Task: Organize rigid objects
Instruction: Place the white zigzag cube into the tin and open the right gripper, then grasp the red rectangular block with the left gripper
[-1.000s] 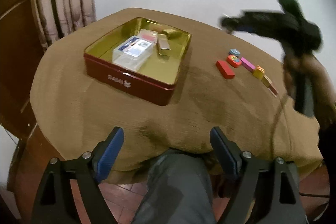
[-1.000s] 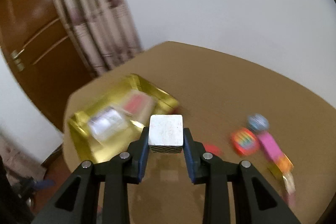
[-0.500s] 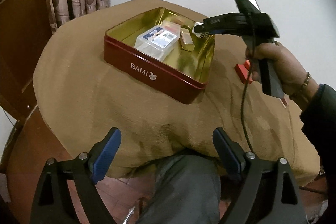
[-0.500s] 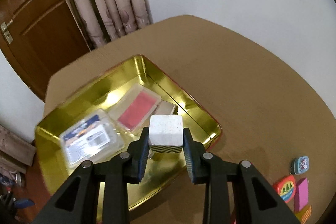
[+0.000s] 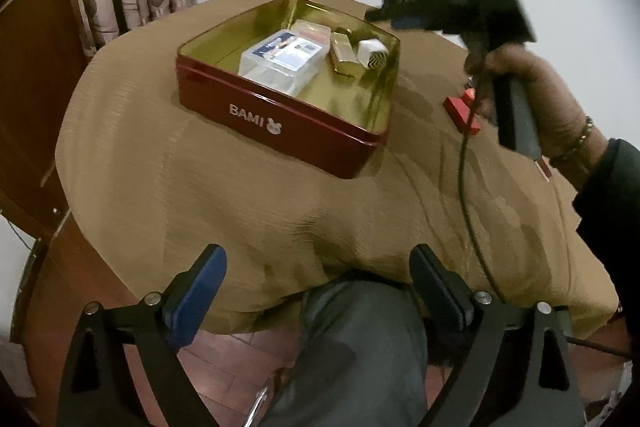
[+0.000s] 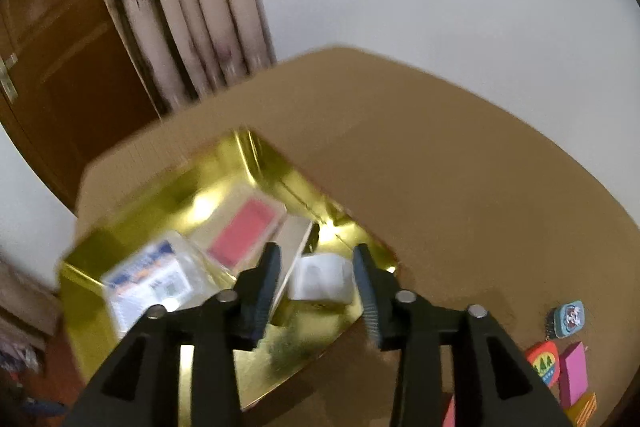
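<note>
A red BAMI tin (image 5: 304, 131) with a gold inside (image 6: 132, 227) sits on the brown-clothed table. In it lie a clear box with a blue label (image 5: 286, 53), a clear box with a red card (image 6: 244, 233), a gold bar (image 5: 343, 53) and a white cube with a striped side (image 5: 372, 54). My right gripper (image 6: 316, 281) is open above the tin, the white cube (image 6: 320, 281) lying below between its fingers. It also shows in the left wrist view (image 5: 404, 13). My left gripper (image 5: 316, 291) is open and empty at the table's near edge.
Small loose pieces lie on the cloth right of the tin: a red block (image 5: 460, 113), a blue tag (image 6: 568, 319), an orange piece (image 6: 544, 363) and a pink block (image 6: 574, 375). A curtain (image 6: 188, 7) and a wooden door (image 6: 60, 67) stand behind.
My right gripper carried the white cube over the tin, opened and let it go; the cube now lies in the tin. My left gripper stayed open at the near edge.
</note>
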The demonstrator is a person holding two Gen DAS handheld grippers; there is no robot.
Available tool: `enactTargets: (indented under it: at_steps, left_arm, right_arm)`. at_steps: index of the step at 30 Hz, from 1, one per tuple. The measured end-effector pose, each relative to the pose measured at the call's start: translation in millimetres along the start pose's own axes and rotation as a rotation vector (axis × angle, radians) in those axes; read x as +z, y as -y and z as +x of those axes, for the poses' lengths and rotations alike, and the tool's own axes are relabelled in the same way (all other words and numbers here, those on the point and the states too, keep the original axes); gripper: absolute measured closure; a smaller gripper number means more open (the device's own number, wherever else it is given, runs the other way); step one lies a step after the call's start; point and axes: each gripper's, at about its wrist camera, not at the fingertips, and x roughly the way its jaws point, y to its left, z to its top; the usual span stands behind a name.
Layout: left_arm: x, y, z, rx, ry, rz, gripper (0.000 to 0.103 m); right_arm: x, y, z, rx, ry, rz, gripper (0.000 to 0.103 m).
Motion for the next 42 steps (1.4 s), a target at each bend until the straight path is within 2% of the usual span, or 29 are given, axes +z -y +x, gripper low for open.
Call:
enactTargets:
  at_steps: [4,8,10,11,12,14,16,19,21,23,25,28,30,31,33,35,42]
  left_arm:
    - [-1,8,-5,0.017,0.032,0.046,0.012]
    - [-4,19,-9,0.006,0.049,0.091,0.012]
    - [-5,28,-10,-0.009,0.045,0.120,0.012]
    - [-5,33,-10,-0.013,0.041,0.134,0.012]
    - [-5,39,-10,-0.023,0.036,0.147,0.012]
    - [0,53,-9,-0.063,0.021,0.167,0.012]
    - [12,70,-7,-0.090,0.018,0.178,0.012]
    - [37,103,2,-0.133,0.017,0.196,0.011]
    - [57,130,16,-0.148,0.021,0.215,0.010]
    - [74,151,31,-0.120,0.019,0.230,0.010]
    - [93,172,51,-0.149,0.012,0.252,0.009]
    - [118,197,87,-0.077,0.012,0.274,0.009]
    - [129,205,109,-0.053,-0.022,0.280,0.009]
    - [136,208,124,-0.024,-0.055,0.264,0.009]
    - [142,209,139,-0.019,-0.082,0.257,0.009]
    - [149,211,156,0.042,-0.102,0.247,0.009]
    - [160,207,183,0.080,-0.151,0.224,0.011]
  right_arm:
    - [-5,18,-55,0.039,0.141,0.059,0.062]
    - [-53,50,-132,-0.052,0.283,0.106,0.059]
    - [-89,69,-162,-0.175,0.314,0.114,0.055]
    - [-116,86,-179,-0.258,0.314,0.123,0.054]
    - [-134,96,-187,-0.307,0.306,0.134,0.054]
    - [-180,123,-198,-0.452,0.251,0.155,0.053]
    - [-219,152,-200,-0.539,0.175,0.185,0.053]
    - [-256,182,-204,-0.593,0.118,0.234,0.053]
    - [-276,197,-208,-0.623,0.115,0.270,0.053]
    - [-287,209,-213,-0.609,0.128,0.307,0.053]
    - [-293,217,-216,-0.597,0.144,0.344,0.053]
    - [-298,227,-220,-0.548,0.157,0.380,0.053]
    - [-303,232,-222,-0.507,0.164,0.407,0.053]
    - [-305,234,-224,-0.488,0.174,0.415,0.053]
    - [-306,227,-219,-0.472,0.189,0.422,0.053]
    - [-308,228,-222,-0.449,0.198,0.424,0.053]
    - [-307,235,-223,-0.404,0.223,0.445,0.053]
